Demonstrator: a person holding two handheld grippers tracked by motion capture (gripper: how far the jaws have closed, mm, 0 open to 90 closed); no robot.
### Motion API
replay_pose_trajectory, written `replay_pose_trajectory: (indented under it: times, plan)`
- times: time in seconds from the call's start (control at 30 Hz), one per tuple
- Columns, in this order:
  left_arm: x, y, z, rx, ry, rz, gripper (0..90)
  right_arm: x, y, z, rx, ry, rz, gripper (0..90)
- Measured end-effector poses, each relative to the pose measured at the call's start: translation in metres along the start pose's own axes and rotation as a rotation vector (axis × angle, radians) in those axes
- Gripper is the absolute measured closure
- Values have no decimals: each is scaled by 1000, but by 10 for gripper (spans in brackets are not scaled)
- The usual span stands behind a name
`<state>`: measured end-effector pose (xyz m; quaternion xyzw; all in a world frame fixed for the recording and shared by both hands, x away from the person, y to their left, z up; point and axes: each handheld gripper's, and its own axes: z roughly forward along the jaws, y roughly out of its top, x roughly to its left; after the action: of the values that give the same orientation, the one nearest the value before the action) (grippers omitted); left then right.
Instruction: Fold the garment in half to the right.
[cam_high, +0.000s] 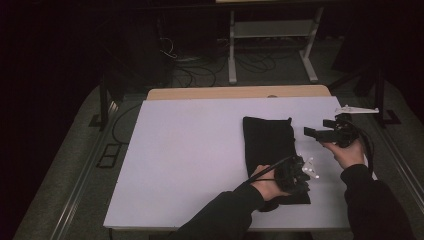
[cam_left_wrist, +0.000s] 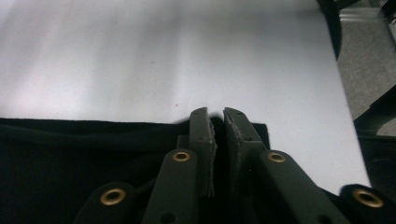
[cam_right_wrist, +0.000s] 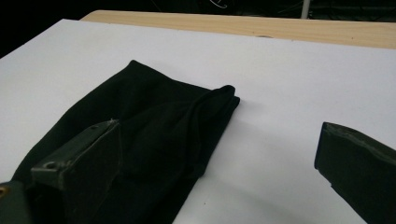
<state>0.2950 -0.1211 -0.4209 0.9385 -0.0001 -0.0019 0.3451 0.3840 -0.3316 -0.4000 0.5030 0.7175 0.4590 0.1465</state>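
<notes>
no readable writing on the black cloth (folded) or white table.

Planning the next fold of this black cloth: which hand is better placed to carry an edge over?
Left. Its tongs are nearly shut on the folded black cloth at its near edge. The right tongs stand wide open, empty, beside the cloth over the white table.

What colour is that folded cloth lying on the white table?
Plain black, no pattern. The folded cloth shows best in the right gripper view, against the white table.
</notes>
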Motion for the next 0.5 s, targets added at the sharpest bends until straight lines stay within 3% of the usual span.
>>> replay_pose_trajectory:
  times: [0.13, 0.33, 0.4, 0.5]
  plan:
    - [0, 1, -2, -57, -17, -45, 729, -2, -3, -3, -3, 6, 8, 1]
    - [1, 2, -10, -75, -5, -63, 568, -1, -6, -8, 4, 5, 2, 0]
    - [2, 1, -13, -83, -9, -86, 474, 0, -7, -9, 8, 3, -4, 0]
    - [4, 2, -18, -105, -29, -122, 413, 1, -9, -11, 17, 1, -18, 0]
